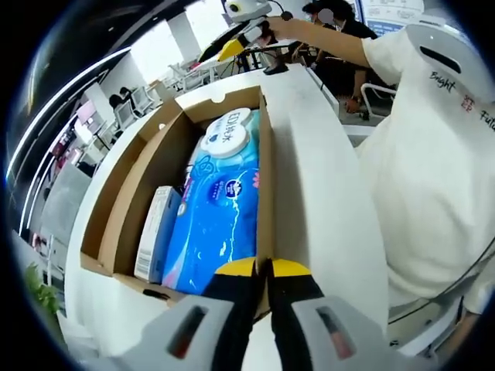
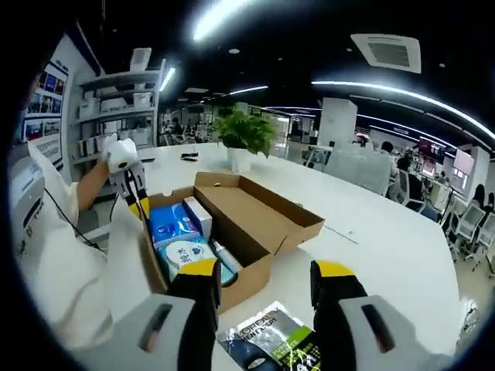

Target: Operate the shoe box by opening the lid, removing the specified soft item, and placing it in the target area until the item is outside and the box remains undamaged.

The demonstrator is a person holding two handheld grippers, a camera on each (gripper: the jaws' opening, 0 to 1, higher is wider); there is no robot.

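The shoe box (image 1: pixel 116 209) sits open on a white table (image 1: pixel 325 201), its lid (image 2: pixel 259 205) folded flat out to one side, and everything else is placed against it. Inside it, one blue soft pack of wipes (image 1: pixel 220 216) lies along one long wall, its round white flap (image 1: pixel 228 135) toward the far end in the left gripper view; the print on it is too small to read fully. One white carton (image 1: pixel 155 232) stands on edge just beside the pack, between it and the opposite wall. In the right gripper view a third item, a slim tube or bottle (image 2: pixel 224 259), shows at the near corner of the box, mostly hidden by the wall, so what it is cannot be told. The left gripper (image 1: pixel 263 269) has its two yellow-tipped jaws nearly together at the box's near rim, over the end of the pack; whether they pinch the pack or the cardboard cannot be told. The right gripper (image 2: pixel 267 282) stands wide apart, holding nothing, outside the box on the near side. Just below it on the table lies one dark sachet (image 2: pixel 267 332), cut off by the jaws. One potted plant (image 2: pixel 244 135) stands beyond the box's far end. A person's white sleeve (image 1: pixel 433 154) lies alongside the box.
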